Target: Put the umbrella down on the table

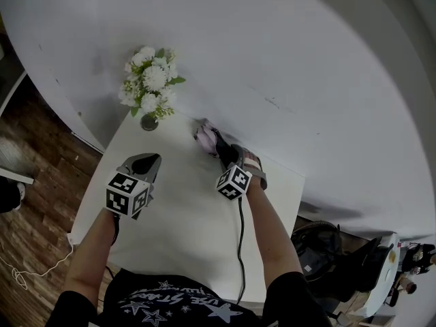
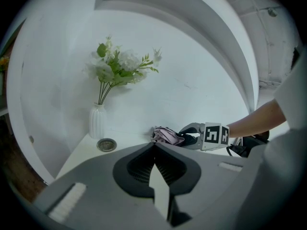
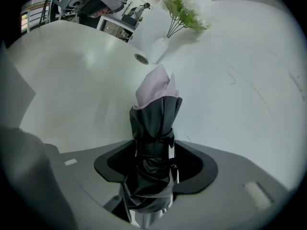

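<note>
Umbrella (image 3: 154, 119), a crinkly black-and-lilac fabric bundle, sits loose in the open right gripper (image 3: 153, 145) (left gripper (image 2: 154, 145) closed, empty).

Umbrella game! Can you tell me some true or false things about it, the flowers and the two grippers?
1. The umbrella is folded up. True.
2. The umbrella is between the left gripper's jaws. False: it is between the jaws of the right gripper. The left gripper is shut with nothing in it.
3. The flowers are red. False: they are white with green leaves.
4. The vase stands upright on the table. True.
</note>
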`<state>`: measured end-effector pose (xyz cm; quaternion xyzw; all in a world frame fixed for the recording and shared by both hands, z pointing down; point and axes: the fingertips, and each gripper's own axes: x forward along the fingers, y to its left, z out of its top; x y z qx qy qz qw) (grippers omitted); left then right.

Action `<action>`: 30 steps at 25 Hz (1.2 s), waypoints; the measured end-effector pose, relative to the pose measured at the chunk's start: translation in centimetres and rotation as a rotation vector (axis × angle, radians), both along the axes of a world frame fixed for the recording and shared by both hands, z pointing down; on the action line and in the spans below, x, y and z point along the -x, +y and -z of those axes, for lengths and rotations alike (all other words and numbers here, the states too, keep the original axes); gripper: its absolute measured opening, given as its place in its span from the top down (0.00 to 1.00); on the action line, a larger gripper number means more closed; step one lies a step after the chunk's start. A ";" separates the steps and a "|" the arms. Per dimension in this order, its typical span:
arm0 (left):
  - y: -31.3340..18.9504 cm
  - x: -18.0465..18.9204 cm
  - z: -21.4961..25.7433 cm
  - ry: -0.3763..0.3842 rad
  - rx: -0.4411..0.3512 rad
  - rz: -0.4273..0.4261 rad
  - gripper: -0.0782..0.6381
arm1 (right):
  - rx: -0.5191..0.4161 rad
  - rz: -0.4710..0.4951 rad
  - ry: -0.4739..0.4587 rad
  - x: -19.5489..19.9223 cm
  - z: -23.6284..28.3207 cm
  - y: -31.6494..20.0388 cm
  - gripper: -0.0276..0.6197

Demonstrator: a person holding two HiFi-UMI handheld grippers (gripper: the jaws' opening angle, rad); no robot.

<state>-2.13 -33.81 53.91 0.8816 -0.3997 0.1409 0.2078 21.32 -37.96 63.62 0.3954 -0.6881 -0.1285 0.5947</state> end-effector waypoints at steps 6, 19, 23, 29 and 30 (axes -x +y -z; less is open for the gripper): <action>0.4 -0.1 0.7 0.000 -0.014 -0.006 0.89 | 0.007 -0.009 0.006 0.2 0.4 0.7 0.49; 3.8 -0.1 5.0 0.022 -0.091 -0.025 0.89 | -0.127 -0.099 -0.119 1.4 6.3 4.9 0.53; 5.5 -0.1 6.3 0.032 -0.113 -0.029 0.89 | -0.181 -0.151 -0.199 1.7 8.8 6.6 0.59; 8.5 -0.4 8.0 0.041 -0.144 -0.025 0.89 | -0.241 -0.207 -0.319 1.9 12.1 9.5 0.70; 9.0 -0.4 8.3 0.045 -0.148 -0.023 0.89 | -0.255 -0.214 -0.341 1.9 12.7 10.1 0.73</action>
